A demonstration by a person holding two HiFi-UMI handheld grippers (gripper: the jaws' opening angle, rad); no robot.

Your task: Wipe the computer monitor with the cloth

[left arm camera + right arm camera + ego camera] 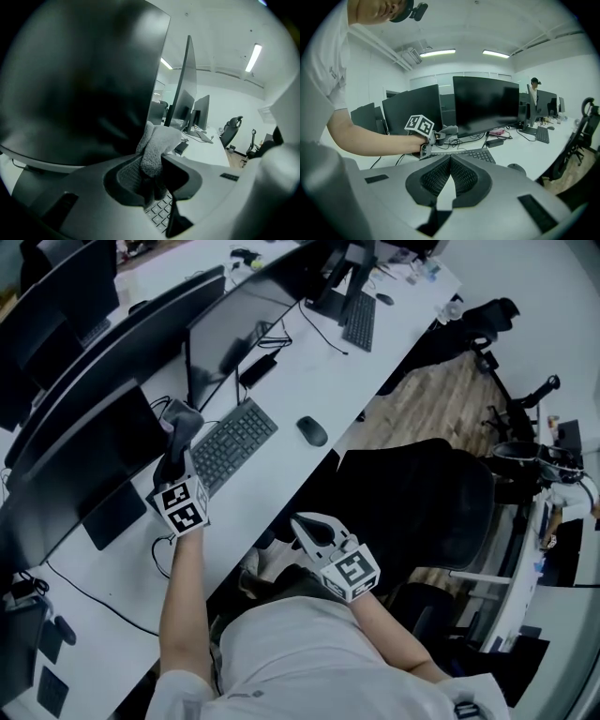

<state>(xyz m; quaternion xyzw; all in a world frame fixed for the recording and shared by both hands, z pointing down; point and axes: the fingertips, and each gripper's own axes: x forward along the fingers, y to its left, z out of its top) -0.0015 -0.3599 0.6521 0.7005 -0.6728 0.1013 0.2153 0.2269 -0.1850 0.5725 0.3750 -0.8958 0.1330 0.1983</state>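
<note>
Item count, head view:
- Two grippers.
- One cloth.
- Two keyboards.
- One mouse beside the nearer keyboard.
- Two monitors at the near stretch of the desk's (309, 381) far edge. Further screens behind them overlap too much to count.

Left gripper (178, 442): the jaws are clenched on the grey cloth (184, 415). The cloth is bunched between the pads and protrudes past the tips. It is held at the lower right corner of the monitor (75, 460), in the gap before the second monitor (230, 334). Contact with the screen cannot be confirmed.

Right gripper (307, 527): the jaws are closed tip to tip with nothing between them. It is held off the desk's near edge, in front of the office chair (422, 507).

The keyboard (232, 442) lies just right of the left gripper. The mouse (312, 430) lies near the desk's near edge. The second keyboard (360, 320) lies towards the desk's far right end.

View differences:
- Only the left gripper view shows the cloth's weave and the dark screen close up.
- Only the right gripper view shows the left gripper's marker cube (419, 125) from the side and a standing person (533, 90) at the far desks.
</note>
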